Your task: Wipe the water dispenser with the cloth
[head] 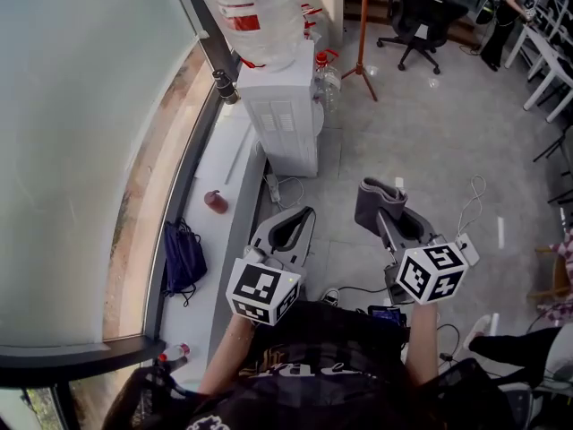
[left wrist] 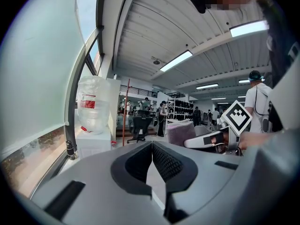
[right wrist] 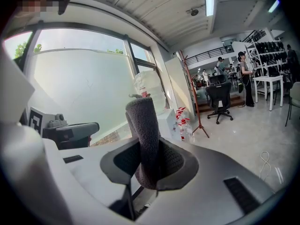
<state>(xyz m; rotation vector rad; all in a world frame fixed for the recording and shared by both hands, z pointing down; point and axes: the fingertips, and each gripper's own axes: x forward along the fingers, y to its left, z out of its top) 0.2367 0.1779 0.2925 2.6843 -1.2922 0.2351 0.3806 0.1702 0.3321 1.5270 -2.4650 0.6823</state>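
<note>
The white water dispenser (head: 285, 119) stands by the window with a clear upturned bottle (head: 255, 12) on top; it also shows far ahead as the dispenser (left wrist: 96, 142) and the dispenser (right wrist: 165, 121). A folded grey cloth (head: 378, 202) sticks up from my right gripper (head: 387, 211), whose jaws are shut on the cloth (right wrist: 145, 139). My left gripper (head: 288, 228) hangs beside it with jaws closed together and nothing between them, seen as the left gripper (left wrist: 151, 159). Both grippers are well short of the dispenser, over the floor.
A white window ledge (head: 224, 164) runs along the left, bearing a dark red cup (head: 215, 202) and a blue bag (head: 183, 256). Spare water bottles (head: 327, 77) and a coat stand (head: 362, 34) sit right of the dispenser. Cables (head: 285, 189) lie on the floor. Office chair (head: 416, 18) at back.
</note>
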